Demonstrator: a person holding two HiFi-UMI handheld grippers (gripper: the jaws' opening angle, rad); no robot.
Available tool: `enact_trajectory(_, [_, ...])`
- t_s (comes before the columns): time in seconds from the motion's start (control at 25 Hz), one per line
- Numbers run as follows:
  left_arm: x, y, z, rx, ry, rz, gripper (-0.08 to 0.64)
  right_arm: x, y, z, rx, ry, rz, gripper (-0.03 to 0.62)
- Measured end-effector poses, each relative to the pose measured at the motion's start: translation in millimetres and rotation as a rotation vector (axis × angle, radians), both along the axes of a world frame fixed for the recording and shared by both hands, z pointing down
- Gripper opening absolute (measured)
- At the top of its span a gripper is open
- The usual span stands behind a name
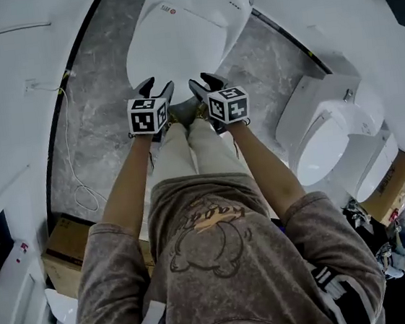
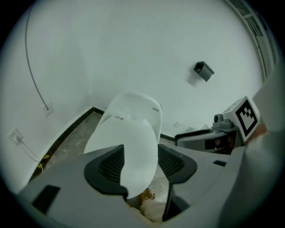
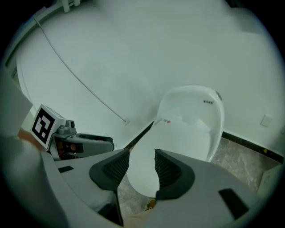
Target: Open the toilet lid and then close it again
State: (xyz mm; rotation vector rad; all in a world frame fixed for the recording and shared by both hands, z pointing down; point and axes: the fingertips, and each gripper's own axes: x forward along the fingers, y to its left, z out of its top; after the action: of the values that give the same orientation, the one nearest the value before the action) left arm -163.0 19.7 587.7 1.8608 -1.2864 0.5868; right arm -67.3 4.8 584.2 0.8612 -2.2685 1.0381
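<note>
The white toilet (image 1: 186,29) stands against the wall with its lid (image 1: 175,48) down; in the left gripper view the lid (image 2: 129,142) shows beyond the jaws, and the right gripper view shows the lid (image 3: 178,138) the same way. My left gripper (image 1: 156,89) and right gripper (image 1: 205,83) hang side by side above the lid's near end, over the person's legs, apart from it. Both are open with nothing between their jaws. The left gripper (image 2: 140,164) and the right gripper (image 3: 141,167) point down at the lid.
Two more white toilets (image 1: 330,136) stand at the right, with a cardboard box (image 1: 394,186) beyond them. Another cardboard box (image 1: 67,246) sits at the lower left. A thin cable (image 1: 80,186) trails over the grey marble floor (image 1: 102,111) beside the left wall.
</note>
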Motion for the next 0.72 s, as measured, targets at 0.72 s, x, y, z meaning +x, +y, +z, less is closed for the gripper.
enact_trajectory(0.72, [40, -28, -320, 0.447, 0.113, 0.127, 0.232, 69, -17, -305, 0.475, -0.144, 0.048, 0.184])
